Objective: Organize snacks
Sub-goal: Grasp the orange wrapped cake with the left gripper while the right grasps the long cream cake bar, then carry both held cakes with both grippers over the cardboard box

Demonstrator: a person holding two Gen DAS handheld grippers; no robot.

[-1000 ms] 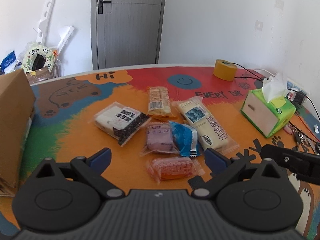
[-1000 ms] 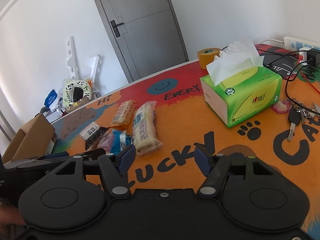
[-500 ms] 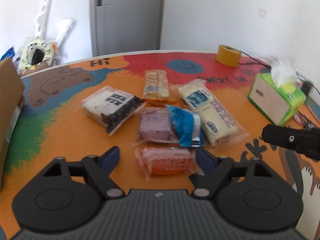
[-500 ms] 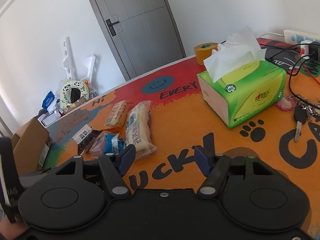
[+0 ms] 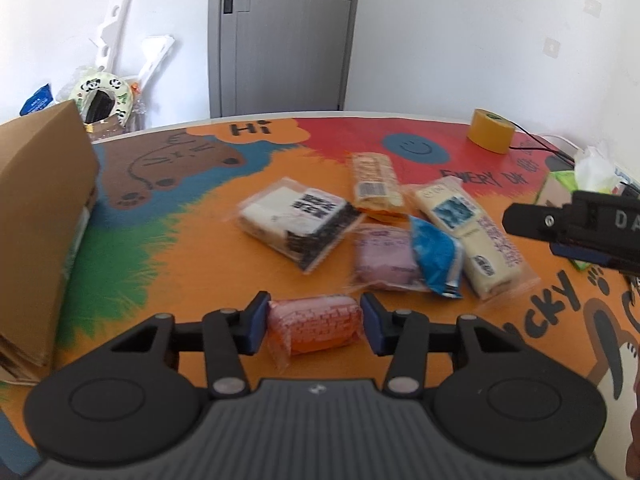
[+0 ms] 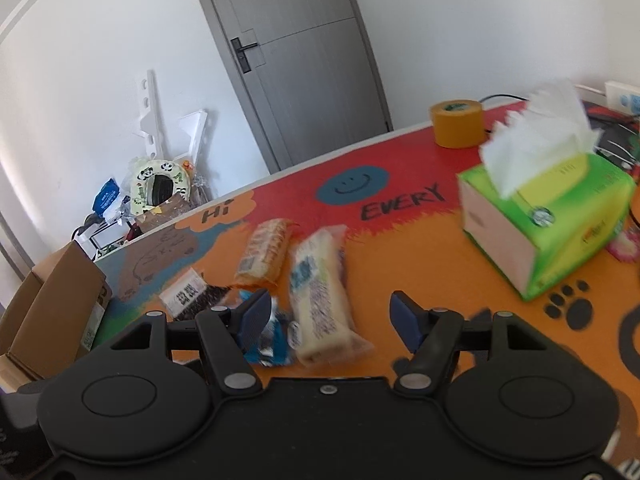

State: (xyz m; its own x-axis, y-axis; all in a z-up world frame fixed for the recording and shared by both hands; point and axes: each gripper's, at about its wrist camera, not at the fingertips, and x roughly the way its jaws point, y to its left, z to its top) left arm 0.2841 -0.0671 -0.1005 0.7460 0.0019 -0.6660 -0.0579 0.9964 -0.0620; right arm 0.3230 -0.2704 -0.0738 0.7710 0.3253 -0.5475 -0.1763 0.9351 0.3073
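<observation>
The left gripper (image 5: 314,322) is clamped on the orange-pink clear-wrapped snack packet (image 5: 315,323), at 6 o'clock from the purple packet (image 5: 384,258) on the colourful printed table (image 5: 168,248); the right gripper (image 6: 326,318) stands with fingers apart over the long cream-coloured packet (image 6: 320,304).

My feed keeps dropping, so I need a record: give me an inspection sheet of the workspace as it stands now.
Surface: table with a colourful cartoon cover.
Job's things: orange snack pack between the left tool's fingers; black-and-white pack, biscuit pack, purple pack, blue pack and long white pack clustered behind.
Clutter: tape roll, tissue box, cardboard box.
Grippers: left tool closed around the orange pack; right tool open, empty.
Cables: black lead behind the tape.
Surroundings: grey door, white walls.
</observation>
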